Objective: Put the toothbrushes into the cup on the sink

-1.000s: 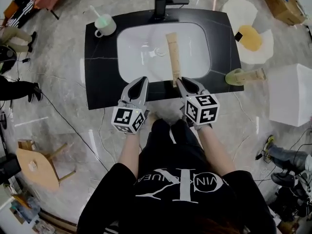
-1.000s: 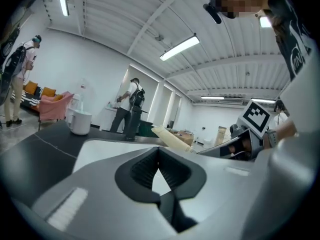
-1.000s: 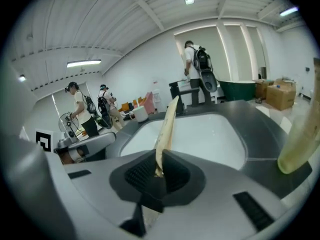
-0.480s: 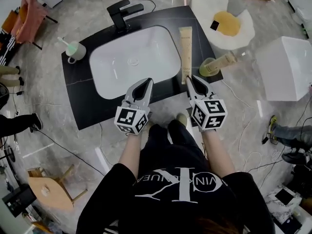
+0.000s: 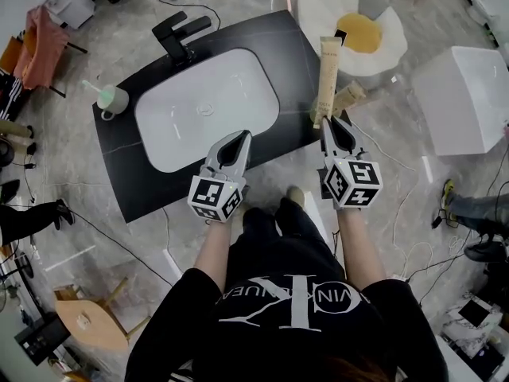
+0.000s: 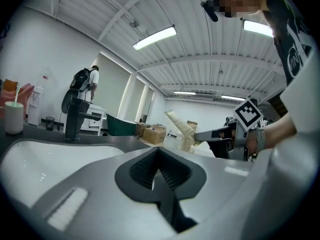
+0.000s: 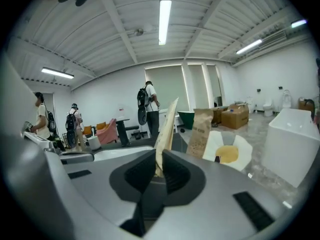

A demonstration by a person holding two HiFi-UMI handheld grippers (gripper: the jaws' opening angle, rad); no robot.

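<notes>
Around the black surface (image 5: 143, 189) are a marble floor (image 5: 413, 189), a white box (image 5: 461, 94) at the right and an egg-shaped rug (image 5: 318, 6) beyond. The surface carries a white basin (image 5: 207, 106), a black faucet (image 5: 176, 34) and, at its far left corner, the cup (image 5: 111, 99) with one brush (image 5: 93, 88) in it. The right hand-held gripper (image 5: 328, 122) is clamped on the near end of a tan toothbrush pack (image 5: 327, 74) over the surface's right edge. The long axis of the pack runs away from the person, in line with the jaws. A second pack (image 5: 350, 98) shows just beside it. The left hand-held gripper (image 5: 238, 138) is closed and empty, over the near edge.
</notes>
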